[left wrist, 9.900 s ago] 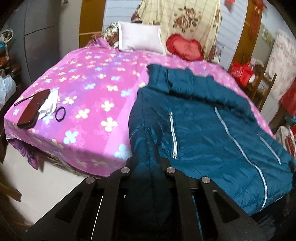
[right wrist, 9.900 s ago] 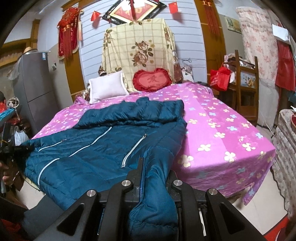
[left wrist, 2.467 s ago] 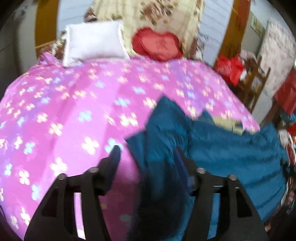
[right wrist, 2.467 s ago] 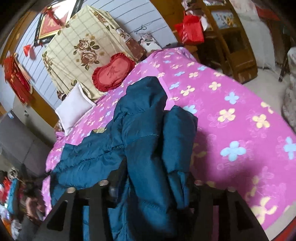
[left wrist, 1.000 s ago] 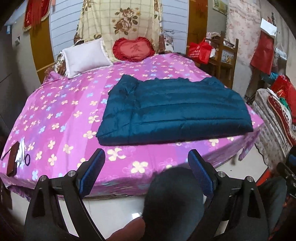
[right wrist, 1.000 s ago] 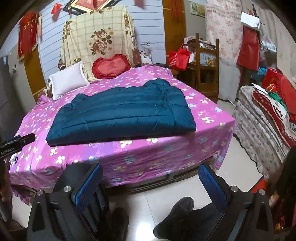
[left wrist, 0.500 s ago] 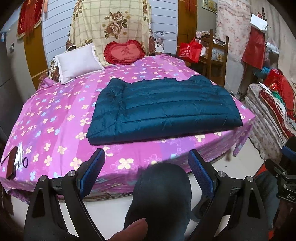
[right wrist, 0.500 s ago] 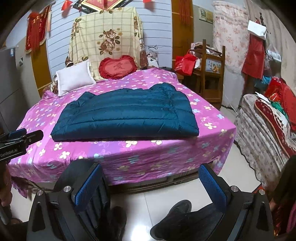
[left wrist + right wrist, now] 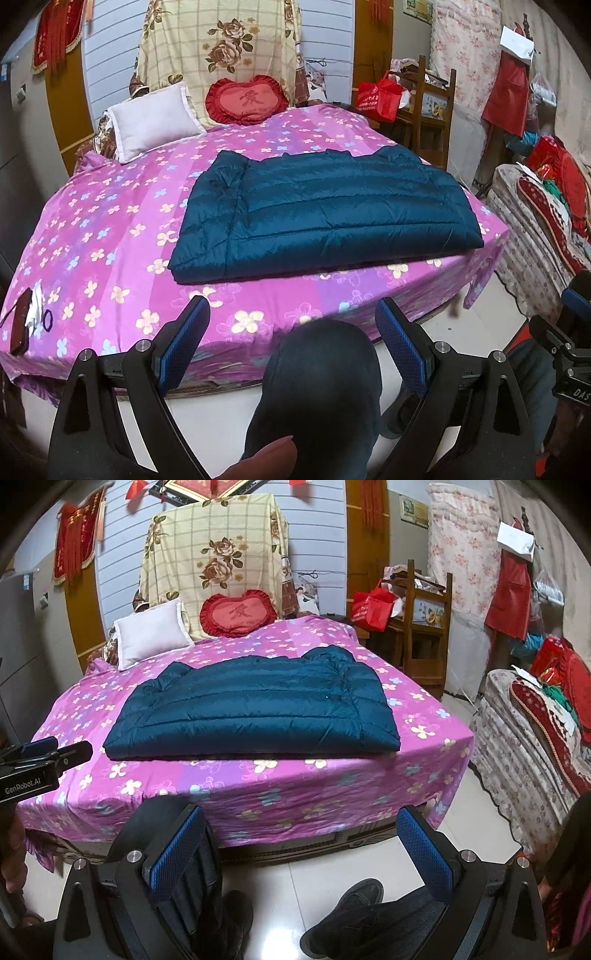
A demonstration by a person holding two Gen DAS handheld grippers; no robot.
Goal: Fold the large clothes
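Jacket (image 9: pixel 325 214) is down on the purple flowered bedspread (image 9: pixel 110 236), folded into a wide teal rectangle toward the foot of the bed, and I've got both tools hanging off the mattress over the floor. My left gripper (image 9: pixel 291 328) has its jaws spread wide with nothing between them, and my right gripper (image 9: pixel 301 834) is just as wide and empty (only my knee and shoes show below). Risk from here, as I judge it: that puffy down filling could spring the top layer back up, and the near edge lies close to the bed's lip, so a careless tug could drag the whole bundle over the side. Long axis runs straight across the bed, left to right, with the bunched collar end at the far edge, pointing toward the white pillow (image 9: pixel 151 635) and the red heart cushion (image 9: pixel 238 614).
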